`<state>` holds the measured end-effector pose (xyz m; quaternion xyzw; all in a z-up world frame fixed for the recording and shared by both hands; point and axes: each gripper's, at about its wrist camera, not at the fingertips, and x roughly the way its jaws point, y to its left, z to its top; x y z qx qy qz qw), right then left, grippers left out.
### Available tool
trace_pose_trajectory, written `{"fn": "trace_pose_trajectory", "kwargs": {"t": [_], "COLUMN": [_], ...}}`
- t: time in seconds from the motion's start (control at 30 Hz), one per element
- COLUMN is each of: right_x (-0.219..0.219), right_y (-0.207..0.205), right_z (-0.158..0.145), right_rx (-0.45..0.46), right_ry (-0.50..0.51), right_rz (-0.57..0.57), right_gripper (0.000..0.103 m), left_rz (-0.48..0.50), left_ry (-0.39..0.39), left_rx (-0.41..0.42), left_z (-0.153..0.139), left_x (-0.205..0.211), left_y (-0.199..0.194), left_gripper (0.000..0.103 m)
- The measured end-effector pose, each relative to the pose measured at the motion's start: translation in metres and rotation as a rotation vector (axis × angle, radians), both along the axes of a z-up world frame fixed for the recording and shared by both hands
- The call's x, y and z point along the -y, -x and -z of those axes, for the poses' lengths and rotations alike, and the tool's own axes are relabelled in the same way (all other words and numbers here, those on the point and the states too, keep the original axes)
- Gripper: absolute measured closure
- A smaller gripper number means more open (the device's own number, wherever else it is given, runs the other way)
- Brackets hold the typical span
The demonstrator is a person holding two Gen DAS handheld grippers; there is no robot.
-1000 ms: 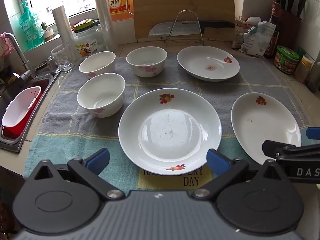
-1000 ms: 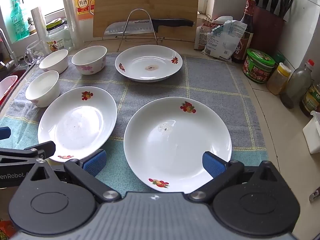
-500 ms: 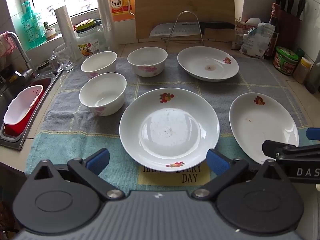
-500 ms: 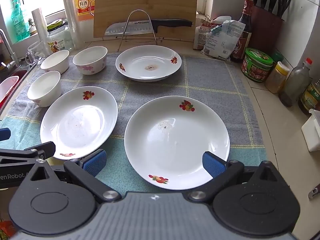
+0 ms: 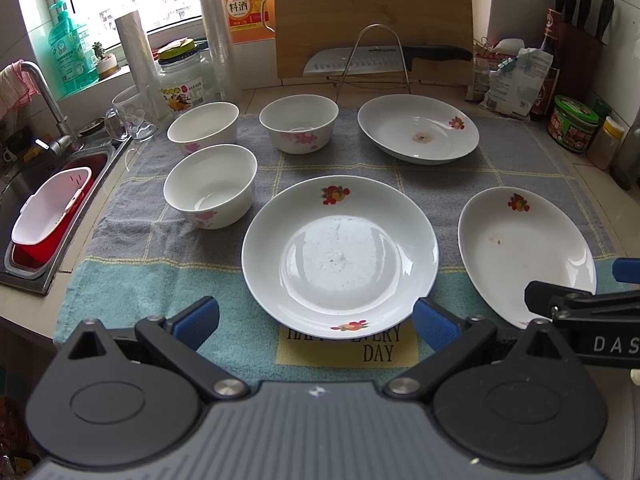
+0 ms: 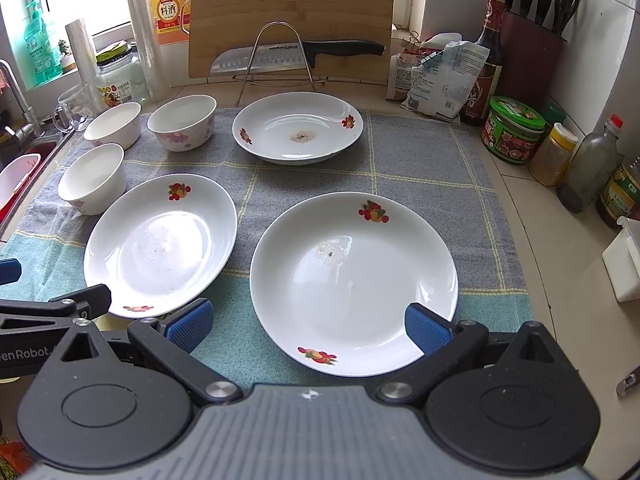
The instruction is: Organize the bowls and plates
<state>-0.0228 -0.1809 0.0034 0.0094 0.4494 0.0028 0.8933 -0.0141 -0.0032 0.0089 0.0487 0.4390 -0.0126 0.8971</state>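
Observation:
Three white plates with fruit prints lie on a towel: a near-left plate (image 5: 340, 256) (image 6: 160, 244), a near-right plate (image 5: 524, 248) (image 6: 354, 280), and a far plate (image 5: 418, 128) (image 6: 298, 128). Three white bowls stand at the left: a near bowl (image 5: 210, 186) (image 6: 92, 178), a far-left bowl (image 5: 202, 128) (image 6: 113, 125) and a far-middle bowl (image 5: 296, 122) (image 6: 182, 122). My left gripper (image 5: 316, 322) is open and empty, just short of the near-left plate. My right gripper (image 6: 308, 324) is open and empty at the near-right plate's front rim.
A sink (image 5: 36, 208) with a red and white basket lies at the left. A cutting board (image 6: 292, 16), knife rack (image 6: 276, 56) and bottles stand at the back. Jars and bottles (image 6: 516, 132) line the right counter. A glass mug (image 5: 132, 114) stands by the bowls.
Both grippers have drawn back a little and risen; the plates sit slightly farther away in both views. Nothing on the towel has moved.

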Motion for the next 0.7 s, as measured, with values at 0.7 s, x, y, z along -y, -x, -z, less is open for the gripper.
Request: {"fn": "trace_pose_trajectory", "kwargs": {"t": [0.7], "right_x": [-0.0034], "right_y": [0.0015], "right_z": [-0.0019], "right_rx": [0.002], "right_ry": [-0.003], "right_rz": [-0.008], "right_gripper": [0.0], "left_rz": [-0.01], "left_ry": [0.0], "left_rx": [0.002], "left_z": [-0.0014], "left_x": [-0.0041], "left_y": [0.0021], "left_gripper": [0.001]}}
